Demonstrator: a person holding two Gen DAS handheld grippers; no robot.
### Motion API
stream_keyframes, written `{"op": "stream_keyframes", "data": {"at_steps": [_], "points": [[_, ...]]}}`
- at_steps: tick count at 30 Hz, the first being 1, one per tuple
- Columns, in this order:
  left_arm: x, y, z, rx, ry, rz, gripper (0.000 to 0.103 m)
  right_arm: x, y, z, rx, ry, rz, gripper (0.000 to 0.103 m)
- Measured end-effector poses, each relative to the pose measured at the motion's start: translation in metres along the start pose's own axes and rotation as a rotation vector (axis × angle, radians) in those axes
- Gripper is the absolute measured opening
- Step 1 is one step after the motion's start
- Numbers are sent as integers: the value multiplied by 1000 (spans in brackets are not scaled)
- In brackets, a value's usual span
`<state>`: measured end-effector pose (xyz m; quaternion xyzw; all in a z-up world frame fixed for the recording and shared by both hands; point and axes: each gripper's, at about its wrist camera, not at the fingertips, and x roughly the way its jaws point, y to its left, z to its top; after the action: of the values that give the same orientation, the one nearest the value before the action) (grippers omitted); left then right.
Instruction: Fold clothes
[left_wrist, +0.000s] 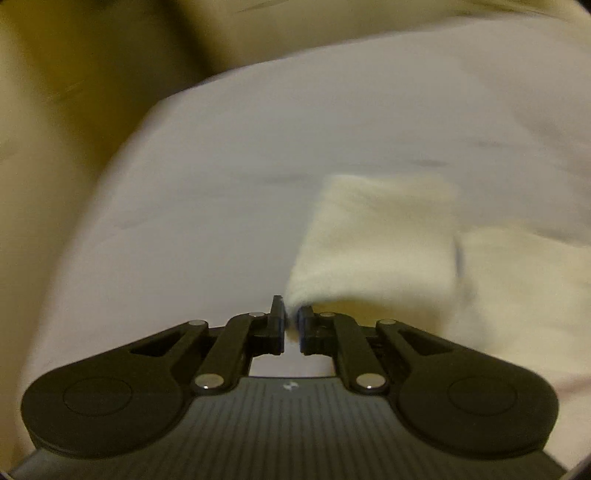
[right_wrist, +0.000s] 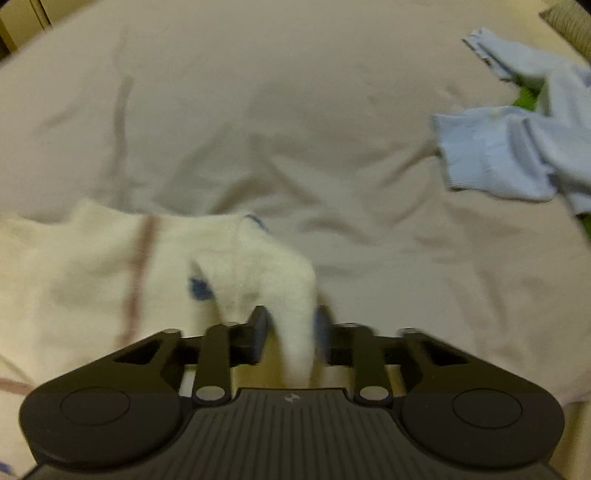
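Note:
A cream garment (left_wrist: 369, 240) lies on the pale bed sheet (left_wrist: 221, 166), to the right in the left wrist view. My left gripper (left_wrist: 291, 325) is shut on its near corner, with a thin fold pinched between the pads. In the right wrist view the same cream garment (right_wrist: 74, 266) shows a faint reddish stripe and small blue marks. It rises in a ridge into my right gripper (right_wrist: 291, 332). Those fingers stand partly apart, with a thick bunch of the cloth held between them. Both views are blurred by motion.
A light blue garment (right_wrist: 498, 147) lies crumpled at the right of the wrinkled sheet (right_wrist: 258, 110), with something green (right_wrist: 524, 99) under it. The bed's left edge drops off to a yellowish floor (left_wrist: 55, 110). Furniture shows at the far left corner (right_wrist: 22, 18).

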<state>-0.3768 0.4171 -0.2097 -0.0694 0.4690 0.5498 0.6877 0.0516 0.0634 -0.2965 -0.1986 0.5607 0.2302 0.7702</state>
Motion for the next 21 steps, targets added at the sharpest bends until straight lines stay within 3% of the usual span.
{"op": "stream_keyframes", "data": {"at_steps": [3, 4, 6, 8, 9, 10, 13, 15, 17, 19, 21], "points": [[48, 100, -19, -81, 203, 294, 10, -5, 4, 13, -32, -59, 4, 44], [56, 118, -23, -94, 245, 335, 10, -7, 5, 17, -42, -78, 5, 45], [65, 141, -26, -108, 281, 348, 10, -10, 8, 26, -64, -118, 8, 51], [66, 126, -21, -60, 256, 249, 18, -10, 16, 36, -97, -137, 44, 62], [68, 112, -17, -24, 243, 178, 29, -4, 30, 42, -134, -113, 114, 70], [73, 91, -11, 19, 236, 81, 32, 1, 43, 49, -171, -89, 185, 72], [88, 17, 7, 177, 198, -211, 34, 21, 92, 60, -354, -41, 288, 72], [98, -34, 15, 324, 149, -360, 39, 36, 126, 66, -486, -12, 340, 72], [109, -72, 22, 441, 108, -439, 43, 49, 156, 70, -608, 8, 381, 72], [127, -89, 24, 485, 99, -492, 47, 62, 176, 74, -695, 25, 405, 73], [145, -103, 25, 521, 97, -543, 66, 77, 192, 76, -765, 43, 413, 81]]}}
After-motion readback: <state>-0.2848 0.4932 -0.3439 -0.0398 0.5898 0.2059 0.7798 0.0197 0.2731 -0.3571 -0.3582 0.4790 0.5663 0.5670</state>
